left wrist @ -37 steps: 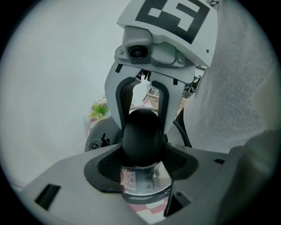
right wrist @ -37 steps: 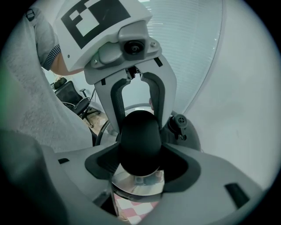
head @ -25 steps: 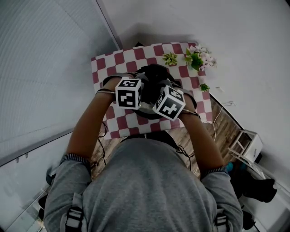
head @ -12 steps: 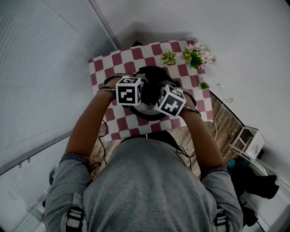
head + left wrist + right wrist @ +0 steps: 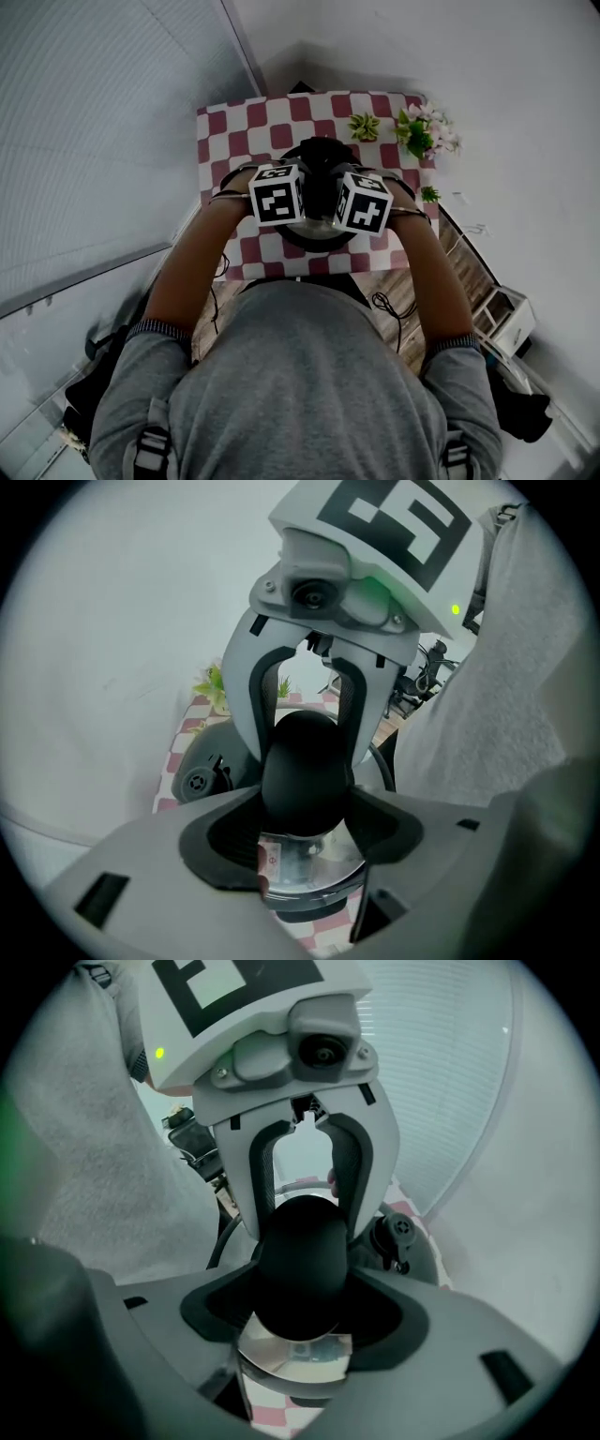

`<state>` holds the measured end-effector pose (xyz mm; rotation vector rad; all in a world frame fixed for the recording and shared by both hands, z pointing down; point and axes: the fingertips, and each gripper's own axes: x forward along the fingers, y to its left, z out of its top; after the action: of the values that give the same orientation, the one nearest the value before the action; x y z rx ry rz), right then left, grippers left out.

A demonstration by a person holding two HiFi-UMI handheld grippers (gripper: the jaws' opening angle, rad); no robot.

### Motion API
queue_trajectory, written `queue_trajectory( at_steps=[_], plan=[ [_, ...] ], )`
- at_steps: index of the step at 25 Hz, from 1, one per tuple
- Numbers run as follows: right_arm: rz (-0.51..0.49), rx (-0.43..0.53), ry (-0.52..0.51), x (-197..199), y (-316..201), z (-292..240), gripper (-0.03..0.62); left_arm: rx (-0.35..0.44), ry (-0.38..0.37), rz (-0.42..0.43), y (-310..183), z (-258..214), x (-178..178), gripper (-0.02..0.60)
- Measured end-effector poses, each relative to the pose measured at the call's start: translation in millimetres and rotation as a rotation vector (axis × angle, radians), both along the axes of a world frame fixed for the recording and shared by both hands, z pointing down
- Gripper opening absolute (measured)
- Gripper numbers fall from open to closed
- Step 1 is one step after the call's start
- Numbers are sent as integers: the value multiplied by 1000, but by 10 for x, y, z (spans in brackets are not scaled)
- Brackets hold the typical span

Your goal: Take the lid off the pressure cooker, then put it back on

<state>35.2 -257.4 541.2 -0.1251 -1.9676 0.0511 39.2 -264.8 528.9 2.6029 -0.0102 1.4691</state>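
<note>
Left jaws: your left gripper is closed on the black handle.
Right jaws: your right gripper clamps the same handle from the opposite side, set wide.
Pressure cooker: standing on the checked surface, under both your grippers.

pressure cooker mostly hidden, table's near edge behind torso

Grey top with dark ribbed cuffs, black buckled shoulder straps, left tongs and right tongs pale grey with black pads, white black-marker cubes, black cables.
</note>
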Motion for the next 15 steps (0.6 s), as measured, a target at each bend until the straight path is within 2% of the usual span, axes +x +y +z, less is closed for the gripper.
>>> queue_trajectory(
  at_steps=[5, 8, 11, 13, 15],
  plan=[
    [-213, -19, -5, 24, 22, -19, 298, -80, -18, -136, 38, -25, 3, 296],
    [-283, -30, 3, 32, 23, -22, 301, -95, -15, -191, 27, -30, -6, 295],
    [-300, -16, 9, 41, 1, -1, 304, -56, -20, -210, 12, -21, -2, 298],
    [-297, 16, -10, 63, -21, 3, 309, -4, -10, -238, -15, -24, -2, 307],
    [-271, 63, -57, 101, -63, -34, 354, 55, 31, -302, -63, -62, -13, 319]
  ],
)
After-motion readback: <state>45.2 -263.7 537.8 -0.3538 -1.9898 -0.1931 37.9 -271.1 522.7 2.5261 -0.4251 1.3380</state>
